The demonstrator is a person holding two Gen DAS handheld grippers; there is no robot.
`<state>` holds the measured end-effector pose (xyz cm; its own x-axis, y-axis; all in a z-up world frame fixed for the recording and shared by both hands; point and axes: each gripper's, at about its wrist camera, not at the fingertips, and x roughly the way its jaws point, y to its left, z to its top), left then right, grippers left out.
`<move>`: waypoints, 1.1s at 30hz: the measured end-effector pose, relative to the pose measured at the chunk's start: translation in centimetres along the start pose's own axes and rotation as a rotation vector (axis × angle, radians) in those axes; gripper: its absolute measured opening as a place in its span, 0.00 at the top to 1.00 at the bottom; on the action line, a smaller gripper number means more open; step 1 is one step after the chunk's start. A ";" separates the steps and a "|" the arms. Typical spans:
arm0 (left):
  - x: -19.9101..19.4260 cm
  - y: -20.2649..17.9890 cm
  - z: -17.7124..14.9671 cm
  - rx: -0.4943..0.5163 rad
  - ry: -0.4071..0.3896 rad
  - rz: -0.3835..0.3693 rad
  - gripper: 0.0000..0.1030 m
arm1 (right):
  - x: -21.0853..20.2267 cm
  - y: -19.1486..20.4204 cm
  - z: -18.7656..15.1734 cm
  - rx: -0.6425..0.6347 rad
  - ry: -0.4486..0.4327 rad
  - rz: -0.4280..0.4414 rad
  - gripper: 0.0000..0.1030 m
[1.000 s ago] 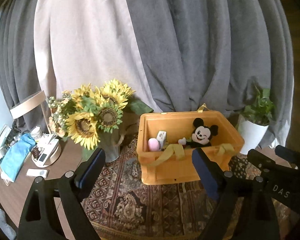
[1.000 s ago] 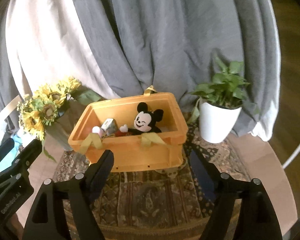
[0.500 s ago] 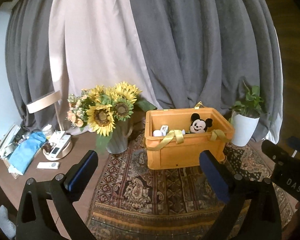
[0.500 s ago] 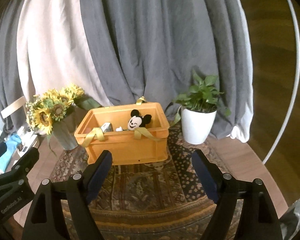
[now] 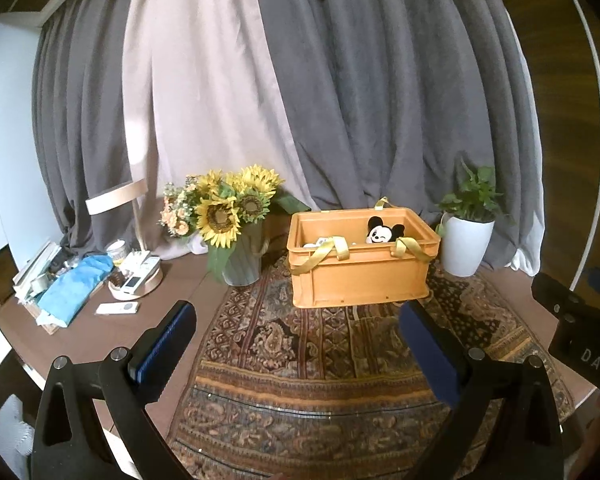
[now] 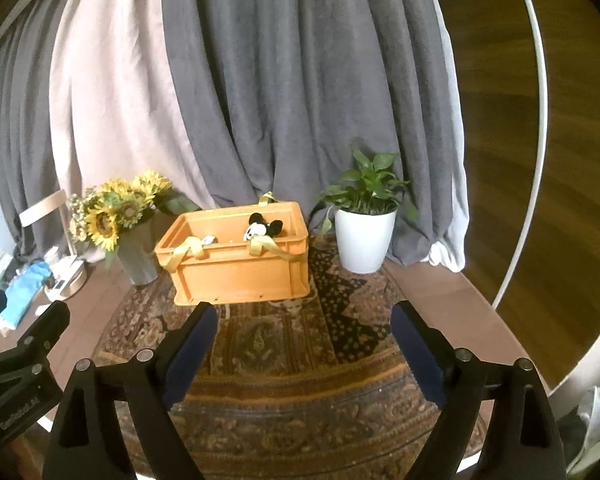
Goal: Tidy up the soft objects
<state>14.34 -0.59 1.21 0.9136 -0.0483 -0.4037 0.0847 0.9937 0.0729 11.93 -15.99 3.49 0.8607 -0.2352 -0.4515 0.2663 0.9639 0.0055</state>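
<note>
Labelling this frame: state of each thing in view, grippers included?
Left hand-held gripper: open, empty, jaws have just been opening.
Right hand-held gripper: open, empty, jaws have just been opening.
Crate: upright on rug, no lid, yellow straps draped over front rim.
Plush: inside crate, head above rim.
Sunflowers: upright in vase.
Plant: upright in white pot.

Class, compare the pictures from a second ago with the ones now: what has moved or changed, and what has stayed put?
Both grippers have drawn back from the orange crate, which now looks smaller and farther off. The left gripper and right gripper have just been opening, with nothing between their jaws. The mouse plush, sunflowers and potted plant stay as they were.
</note>
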 end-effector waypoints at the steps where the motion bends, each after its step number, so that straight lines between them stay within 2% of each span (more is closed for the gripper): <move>1: -0.7 0.0 -0.3 -0.003 -0.005 0.003 0.00 | -0.4 0.0 -0.2 0.000 0.002 0.004 0.13; 15: -5.8 0.5 -2.3 -0.006 -0.040 -0.010 0.00 | -5.2 -0.4 -2.5 0.001 -0.024 0.028 0.13; 33: -7.1 -0.2 -2.3 -0.003 -0.043 -0.017 0.00 | -6.4 -0.8 -2.8 0.001 -0.035 0.018 0.13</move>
<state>6.94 -0.22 1.99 0.9285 -0.0694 -0.3649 0.0993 0.9930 0.0636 5.01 -14.87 3.91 0.8801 -0.2222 -0.4195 0.2511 0.9679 0.0141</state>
